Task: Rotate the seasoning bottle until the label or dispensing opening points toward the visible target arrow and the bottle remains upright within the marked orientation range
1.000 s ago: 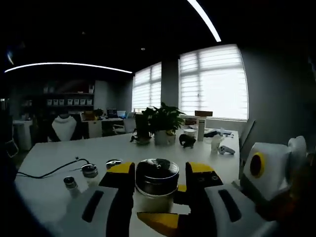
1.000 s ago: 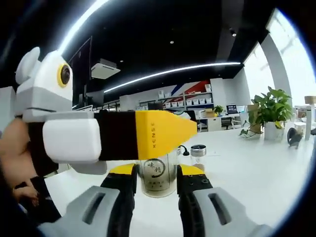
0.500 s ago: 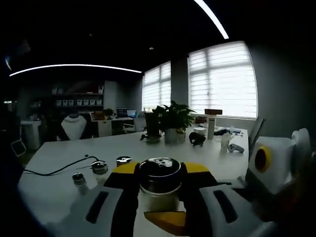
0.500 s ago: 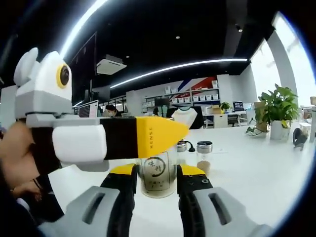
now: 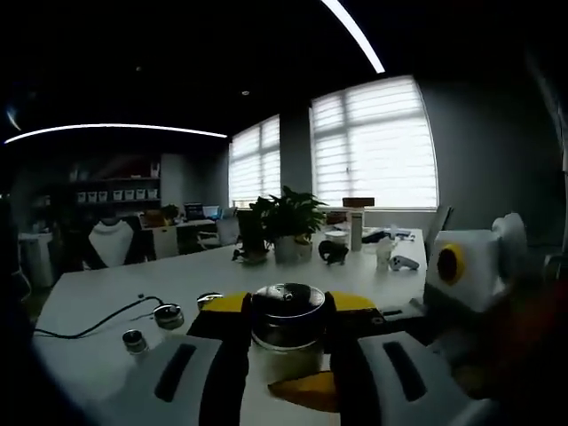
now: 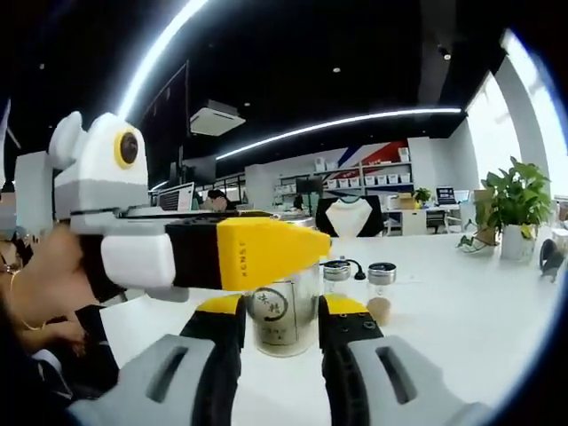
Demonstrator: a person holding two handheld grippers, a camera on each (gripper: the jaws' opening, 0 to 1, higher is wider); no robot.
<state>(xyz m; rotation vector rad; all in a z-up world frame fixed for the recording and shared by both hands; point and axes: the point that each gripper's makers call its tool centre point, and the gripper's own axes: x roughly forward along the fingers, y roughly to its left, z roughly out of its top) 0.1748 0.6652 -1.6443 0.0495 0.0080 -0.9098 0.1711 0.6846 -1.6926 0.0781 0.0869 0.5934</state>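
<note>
Seasoning bottle (image 6: 284, 311) upright, lid clamped by left tongs (image 5: 286, 321), body by right tongs (image 6: 282, 318), bare white table (image 6: 479, 328) around

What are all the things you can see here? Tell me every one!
Seasoning bottle: one, clear glass with a round label and shiny lid, between the jaws of both grippers.
Small jars: two, glass with metal lids, on the table behind the bottle.
Cable: one, dark, lying on the table.
Potted plant: one, green, at the table's far end.
Table: one, white.
Left gripper: one, yellow, black and grey.
Right gripper: one, same colours.
</note>
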